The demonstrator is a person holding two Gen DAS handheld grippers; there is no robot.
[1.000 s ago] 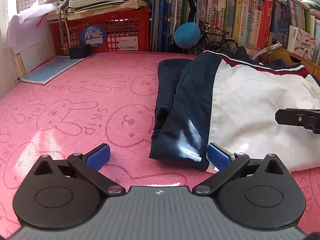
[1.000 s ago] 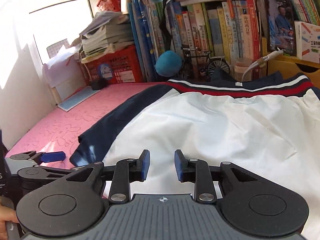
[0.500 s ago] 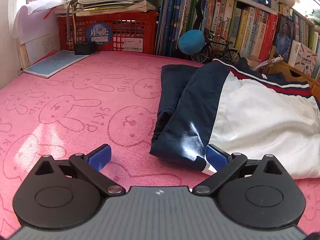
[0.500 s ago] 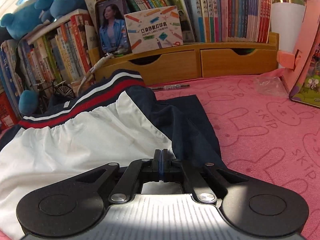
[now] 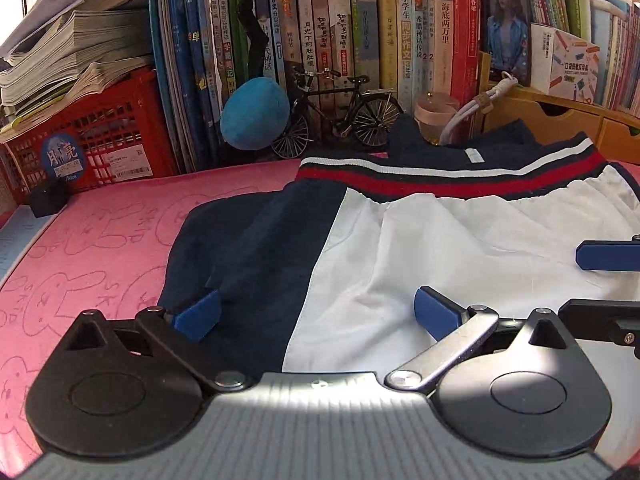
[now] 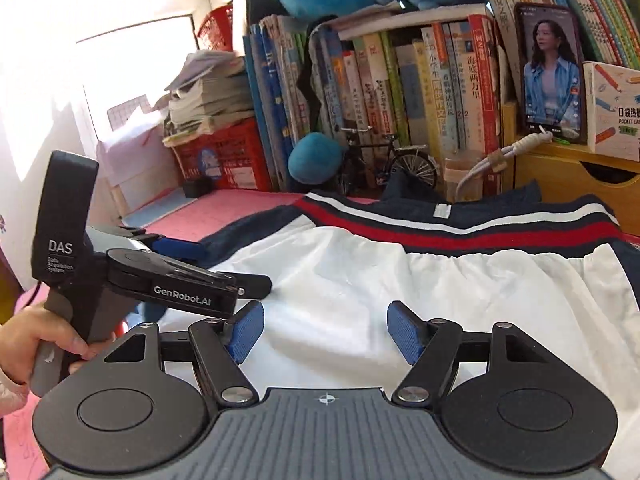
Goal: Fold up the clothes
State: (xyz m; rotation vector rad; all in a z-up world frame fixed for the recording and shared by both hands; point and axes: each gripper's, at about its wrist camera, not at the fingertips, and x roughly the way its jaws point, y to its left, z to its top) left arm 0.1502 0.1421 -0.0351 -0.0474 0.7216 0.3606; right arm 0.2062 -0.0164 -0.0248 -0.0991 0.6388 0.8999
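Note:
A navy and white jacket with a red and white striped band lies flat on the pink bunny mat. My left gripper hovers open over its near edge, one pad above the navy sleeve and the other above the white panel. Nothing is pinched. My right gripper hangs over the white panel with its jaws opening; cloth lies below them, not pressed. In the right wrist view a hand holds the left gripper just to the left. One right fingertip shows in the left wrist view.
Behind the jacket stand a row of books, a red crate stacked with papers, a blue plush ball, a model bicycle, a pink cup, a white cable and a wooden drawer unit. Bare mat lies left.
My left gripper moved right, from beside the sleeve's edge to over the jacket. My right gripper swung back from the jacket's right side to its middle, and its jaws went from shut to open.

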